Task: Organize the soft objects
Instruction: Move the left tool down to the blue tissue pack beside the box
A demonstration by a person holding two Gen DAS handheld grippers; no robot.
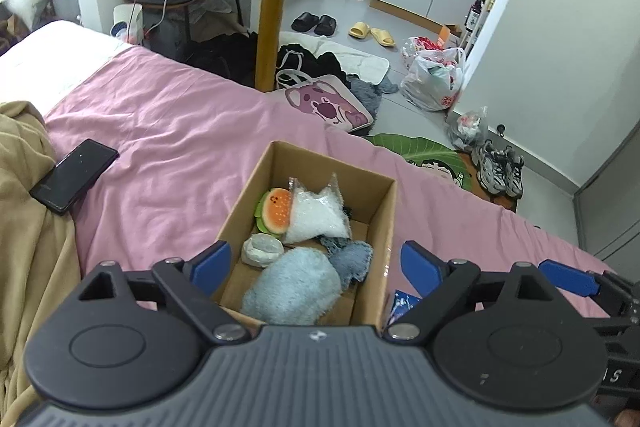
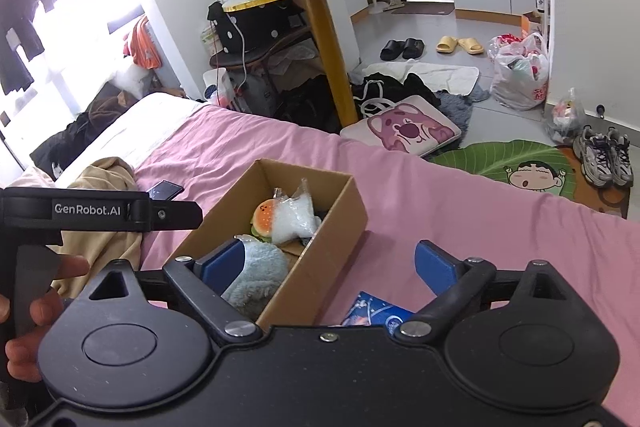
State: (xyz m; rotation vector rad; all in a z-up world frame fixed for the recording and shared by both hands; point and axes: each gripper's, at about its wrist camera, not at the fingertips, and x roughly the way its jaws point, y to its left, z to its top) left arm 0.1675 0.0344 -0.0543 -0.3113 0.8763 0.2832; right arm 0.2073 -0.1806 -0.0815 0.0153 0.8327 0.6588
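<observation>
Blue glossy flat packet [image 2: 374, 313] lies on the pink bed sheet [image 2: 460, 203] beside the open cardboard box [image 2: 320, 259], directly below your spread, empty right tool [image 2: 338, 267], nearer than your spread left tool [image 1: 316, 263].

**Black handheld tongs with blue pads**

The left tongs [image 1: 316, 265] have a ribbed grey housing, two round black discs and black link arms joined by silver screws. Their fingers [image 1: 420, 267] end in blue pads. The right tongs [image 2: 330, 261] look alike, though the housing is smooth black. White "GenRobot.AI" lettering marks the left unit's side. A bare hand [image 2: 28, 311] grips its black handle.
</observation>
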